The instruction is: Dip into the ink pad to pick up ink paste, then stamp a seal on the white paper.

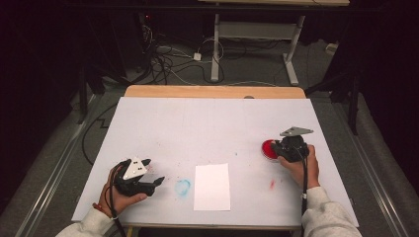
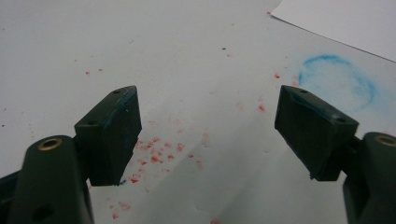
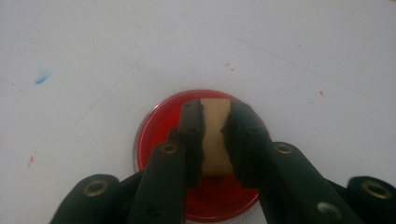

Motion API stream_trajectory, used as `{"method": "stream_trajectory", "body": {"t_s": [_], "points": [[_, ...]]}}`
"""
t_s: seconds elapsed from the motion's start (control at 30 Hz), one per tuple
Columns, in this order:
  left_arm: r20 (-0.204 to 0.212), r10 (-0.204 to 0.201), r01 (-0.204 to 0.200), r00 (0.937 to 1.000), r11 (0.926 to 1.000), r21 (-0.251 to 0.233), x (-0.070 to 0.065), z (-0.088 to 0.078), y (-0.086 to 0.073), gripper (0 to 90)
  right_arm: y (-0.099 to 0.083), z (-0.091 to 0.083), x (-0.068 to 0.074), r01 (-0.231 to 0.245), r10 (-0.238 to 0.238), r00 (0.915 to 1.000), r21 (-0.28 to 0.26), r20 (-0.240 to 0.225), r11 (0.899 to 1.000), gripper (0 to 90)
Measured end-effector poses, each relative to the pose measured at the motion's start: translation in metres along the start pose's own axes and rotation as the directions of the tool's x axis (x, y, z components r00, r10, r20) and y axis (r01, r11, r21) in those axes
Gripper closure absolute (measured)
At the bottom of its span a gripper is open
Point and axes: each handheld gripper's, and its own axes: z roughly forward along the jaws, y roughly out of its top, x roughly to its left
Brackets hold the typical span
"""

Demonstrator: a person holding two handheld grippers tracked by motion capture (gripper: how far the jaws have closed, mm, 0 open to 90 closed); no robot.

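White table (image 1: 197, 123), left claw (image 1: 157, 181) wide, right claw (image 3: 215, 135) gripping tan block (image 3: 215, 135) over red dish (image 3: 154, 130).

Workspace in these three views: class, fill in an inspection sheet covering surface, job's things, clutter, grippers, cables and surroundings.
Surface: white-covered table, flecked with red specks, plus a blue ring stain.
Job's things: round red ink-filled dish; tan wooden block over it; white paper sheet at the near edge.
Clutter: nothing seen beyond the stains.
Grippers: left gripper jaws wide apart, nothing between them; right gripper jaws closed on the block.
Cables: black cable along the right forearm; tangled floor cables beyond the table.
Surroundings: dark room, white desk frame behind.
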Motion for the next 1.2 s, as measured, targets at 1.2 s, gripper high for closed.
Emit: {"method": "stream_trajectory", "body": {"t_s": [1.2], "points": [[-0.005, 0.015, -0.015, 0.9999, 0.9999, -0.007, -0.004, -0.005, 0.001, 22.1, 0.039, -0.078, 0.07, 0.1, -0.158, 0.9668, -0.273, -0.201, 0.957, 76.2]]}}
